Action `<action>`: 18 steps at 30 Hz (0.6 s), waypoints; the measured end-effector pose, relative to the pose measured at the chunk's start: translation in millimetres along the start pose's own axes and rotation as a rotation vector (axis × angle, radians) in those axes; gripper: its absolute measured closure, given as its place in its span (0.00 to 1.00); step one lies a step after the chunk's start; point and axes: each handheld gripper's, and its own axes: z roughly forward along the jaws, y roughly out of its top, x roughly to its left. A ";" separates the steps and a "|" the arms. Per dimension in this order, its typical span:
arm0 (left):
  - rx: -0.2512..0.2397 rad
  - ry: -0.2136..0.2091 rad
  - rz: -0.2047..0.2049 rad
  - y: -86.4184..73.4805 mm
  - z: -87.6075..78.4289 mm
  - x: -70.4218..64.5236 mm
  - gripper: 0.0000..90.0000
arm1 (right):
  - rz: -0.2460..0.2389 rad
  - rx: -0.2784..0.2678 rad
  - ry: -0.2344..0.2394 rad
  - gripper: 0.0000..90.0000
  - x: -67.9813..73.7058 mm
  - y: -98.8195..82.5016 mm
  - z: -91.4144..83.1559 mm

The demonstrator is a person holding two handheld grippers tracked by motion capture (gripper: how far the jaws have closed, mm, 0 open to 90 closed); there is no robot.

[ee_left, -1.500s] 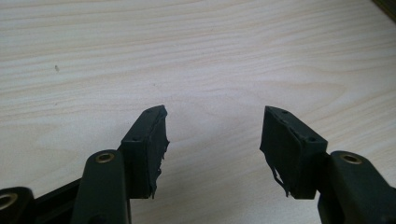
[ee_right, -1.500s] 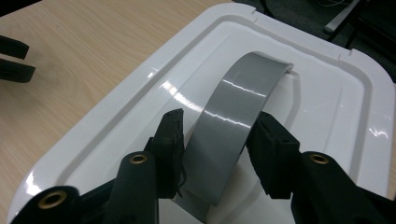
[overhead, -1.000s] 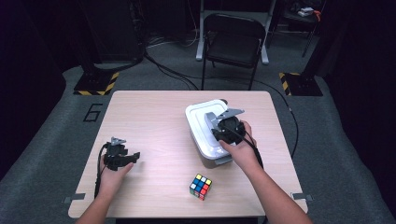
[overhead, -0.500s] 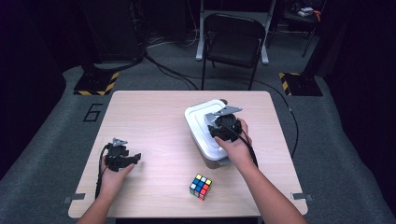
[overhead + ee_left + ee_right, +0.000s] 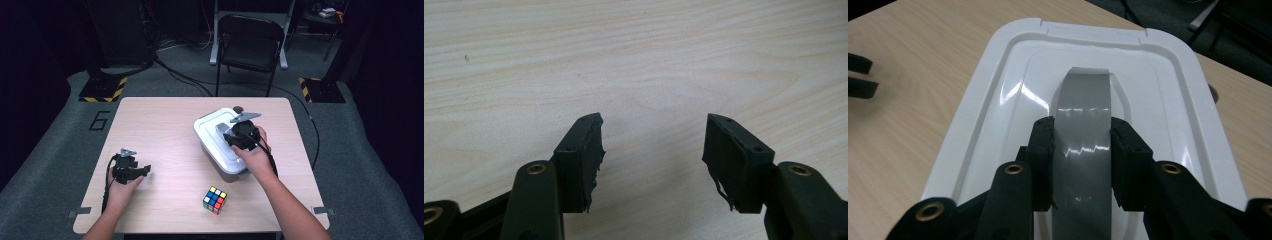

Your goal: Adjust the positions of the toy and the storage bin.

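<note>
The handle (image 5: 1083, 130), a grey arched strap, runs along the middle of the white lid (image 5: 998, 110) and is pinched across its width by your right gripper (image 5: 1082, 150); the jaws have just been closing and now press on both edges of the strap. The lid sits on a white box (image 5: 220, 150) standing on the right half of the worktop (image 5: 160, 125), toward the far edge. In the high view your right hand (image 5: 255, 157) rests over the box's near end, with the right gripper (image 5: 239, 131) pointing away from you above the lid.

The cube (image 5: 214, 199), multicoloured, lies near the front edge of the worktop, just in front of the box and apart from it.

Your left gripper (image 5: 145, 171) sits low over the left front part of the worktop, well apart from box and cube. In the left gripper view its jaws stand spread with bare wood (image 5: 634, 65) between them and nothing held; the pads (image 5: 591, 160) look frayed at their lower edges, though that may be worn tape. Whether the jaws touch the wood cannot be told.

Beyond the worktop a black folding chair (image 5: 251, 42) stands on grey floor (image 5: 65, 145), and a "6" (image 5: 100, 121) is marked beside the left edge.
</note>
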 end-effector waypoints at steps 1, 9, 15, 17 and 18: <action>0.000 -0.001 -0.001 0.0 0.1 0.2 0.45 | 0.004 0.007 0.021 0.75 -0.6 -0.6 -1.3; -0.001 -0.002 -0.011 -0.4 1.4 -0.4 0.45 | 0.010 0.031 0.141 0.75 -6.0 -4.1 -7.5; -0.001 0.002 -0.006 -0.8 2.1 -0.6 0.45 | -0.004 0.040 0.183 0.76 -6.6 -6.0 -10.1; -0.001 0.001 -0.005 -0.8 2.1 -0.7 0.45 | -0.023 0.036 0.189 0.76 -7.2 -6.2 -10.3; 0.002 0.000 -0.009 -1.0 2.4 -1.0 0.45 | -0.023 0.043 0.201 0.76 -5.2 -6.7 -11.8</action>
